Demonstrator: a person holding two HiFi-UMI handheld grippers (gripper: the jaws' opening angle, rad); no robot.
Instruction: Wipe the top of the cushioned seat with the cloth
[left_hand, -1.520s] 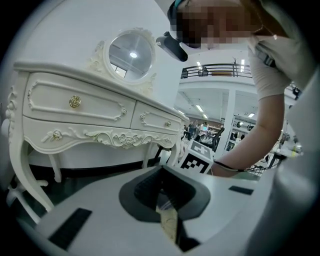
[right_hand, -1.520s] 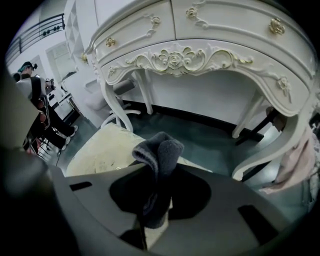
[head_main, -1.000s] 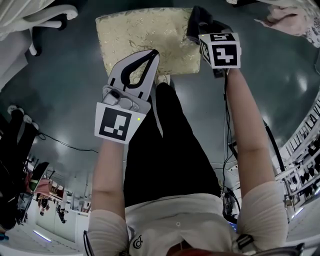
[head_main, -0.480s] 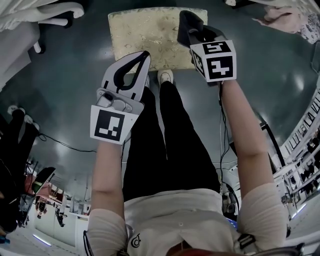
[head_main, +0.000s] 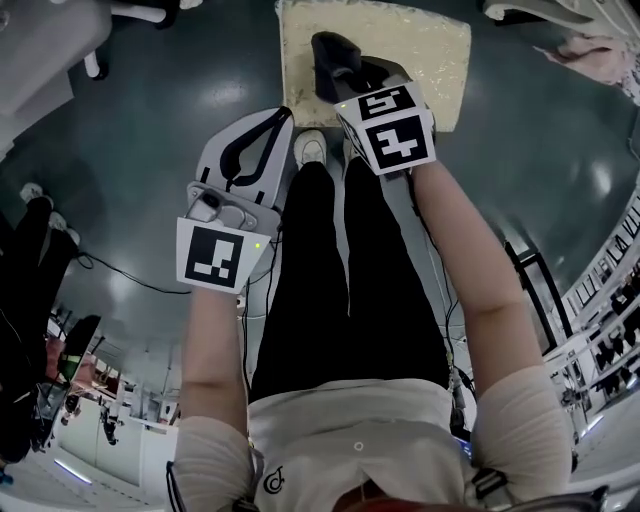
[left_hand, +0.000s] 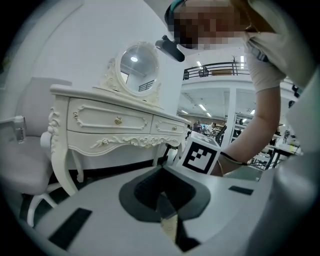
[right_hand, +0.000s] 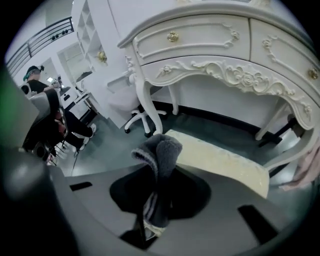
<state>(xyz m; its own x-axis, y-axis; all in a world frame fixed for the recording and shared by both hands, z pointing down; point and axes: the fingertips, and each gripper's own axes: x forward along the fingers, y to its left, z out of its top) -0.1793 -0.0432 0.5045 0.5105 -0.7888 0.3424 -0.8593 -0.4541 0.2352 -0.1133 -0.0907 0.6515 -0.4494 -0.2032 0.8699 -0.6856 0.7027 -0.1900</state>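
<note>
Right gripper view: cloth (right_hand: 161, 150) overlaps cushioned seat (right_hand: 225, 162), dresser (right_hand: 215, 42) behind.

The seat (head_main: 435, 55) lies at 12 o'clock on the dark floor (head_main: 150, 130). The right gripper (head_main: 338, 75) reaches toward 12 over the seat's left half, with a dark cloth (head_main: 328, 52) bunched at its tip; whether the cloth touches the seat cannot be told. The left gripper (head_main: 282, 118) sits at 10 o'clock, off the seat, with its tips meeting. A white shoe (head_main: 310, 148) stands just below the seat's near edge. A pink rag (head_main: 600, 52) lies at 2 o'clock.
</note>
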